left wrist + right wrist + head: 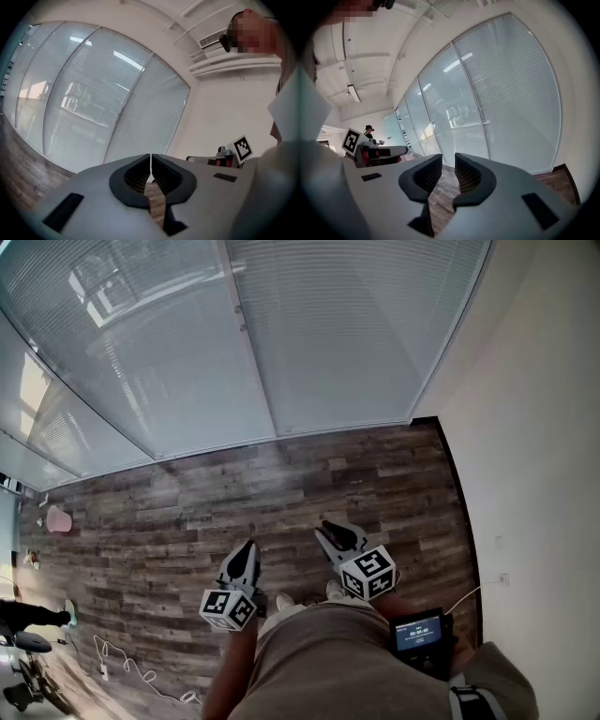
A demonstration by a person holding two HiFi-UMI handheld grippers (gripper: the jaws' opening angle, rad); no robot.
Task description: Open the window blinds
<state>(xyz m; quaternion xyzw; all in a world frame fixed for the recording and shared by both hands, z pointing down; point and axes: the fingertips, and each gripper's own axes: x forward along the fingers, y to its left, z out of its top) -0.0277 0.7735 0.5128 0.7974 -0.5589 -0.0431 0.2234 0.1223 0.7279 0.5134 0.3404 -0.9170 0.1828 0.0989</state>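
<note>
Blinds (328, 334): lowered, slats shut, filling the window panels ahead of the person; a mullion (251, 352) splits them into two bays.
Floor (187, 512): wood planks, running from the foot of the blinds back to the person's feet.
Left gripper (246, 549): well short of the blinds, low over the floor, pointing towards them. Jaws closed tip to tip, nothing between.
Right gripper (330, 527): just beside the left one, equally clear of the blinds, slightly nearer them. Jaws a little apart, gap empty; only floor shows through.
Wall (534, 427): plain white, meeting the blinds at their right edge.
Cable (131, 667): white, loose on the floor, far from the blinds at lower left.
Screen unit (419, 632): at the person's waist, behind the right gripper.
</note>
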